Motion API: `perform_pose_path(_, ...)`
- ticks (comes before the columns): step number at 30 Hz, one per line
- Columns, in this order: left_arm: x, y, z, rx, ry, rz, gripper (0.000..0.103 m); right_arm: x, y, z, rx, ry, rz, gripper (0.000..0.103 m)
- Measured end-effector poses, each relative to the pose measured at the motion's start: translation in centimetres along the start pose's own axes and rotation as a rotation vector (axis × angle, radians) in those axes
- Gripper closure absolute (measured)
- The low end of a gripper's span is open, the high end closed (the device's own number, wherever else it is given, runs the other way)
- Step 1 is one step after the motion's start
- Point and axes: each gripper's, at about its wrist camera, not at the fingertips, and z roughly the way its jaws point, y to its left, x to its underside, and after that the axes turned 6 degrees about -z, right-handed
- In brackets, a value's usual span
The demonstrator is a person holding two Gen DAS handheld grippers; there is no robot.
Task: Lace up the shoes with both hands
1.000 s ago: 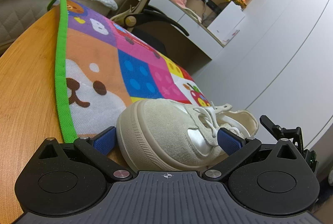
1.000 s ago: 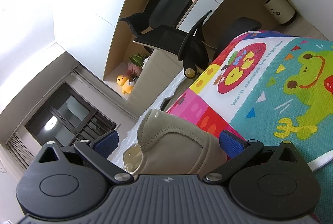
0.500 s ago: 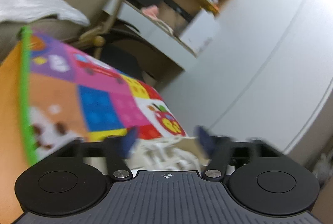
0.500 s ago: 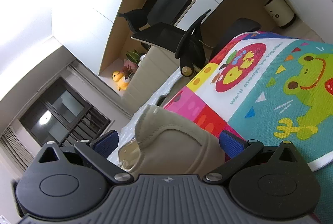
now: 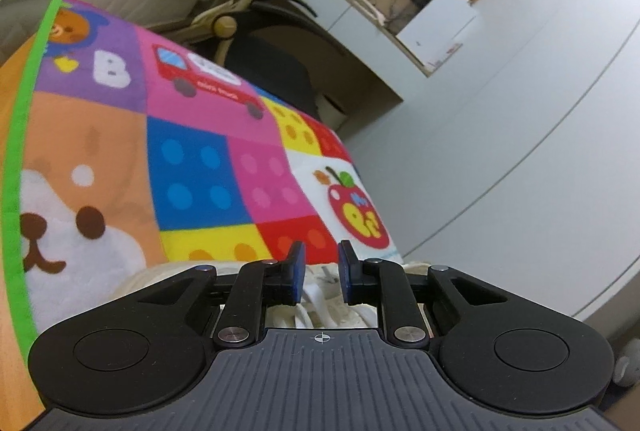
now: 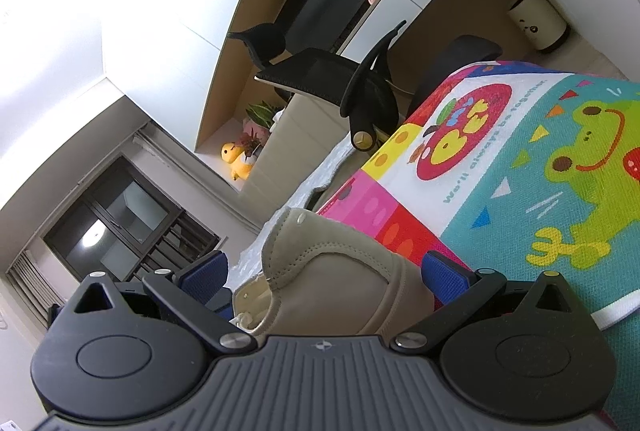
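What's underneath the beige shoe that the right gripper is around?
The shoe sits on the colourful patchwork mat, with red and pink squares showing beside it. The patch directly beneath is covered by the shoe and the right gripper.

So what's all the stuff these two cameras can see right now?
Shoe: one, beige, on the mat, between the right gripper's open fingers.
Laces: white, under the left gripper's closing fingers; whether gripped, cannot tell.
Play mat: one, multicoloured cartoon squares, green border, under the shoe.
Office chair: one, black, beyond the mat.
Desk: one, white and wood, behind the chair.
Waste bin: one, cream, under the desk.
Duck toy: one, yellow, by the wall.
Left gripper: black, blue pads.
Right gripper: black, blue pads.
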Motion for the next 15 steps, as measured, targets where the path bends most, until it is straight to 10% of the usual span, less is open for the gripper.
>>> perform_pose_path(15, 0.8, -4.0, 0.2, -0.086, -0.071, 0.204, 0.103, -0.3, -1.5, -1.5, -0.113, -0.087, 0.137, 0.0)
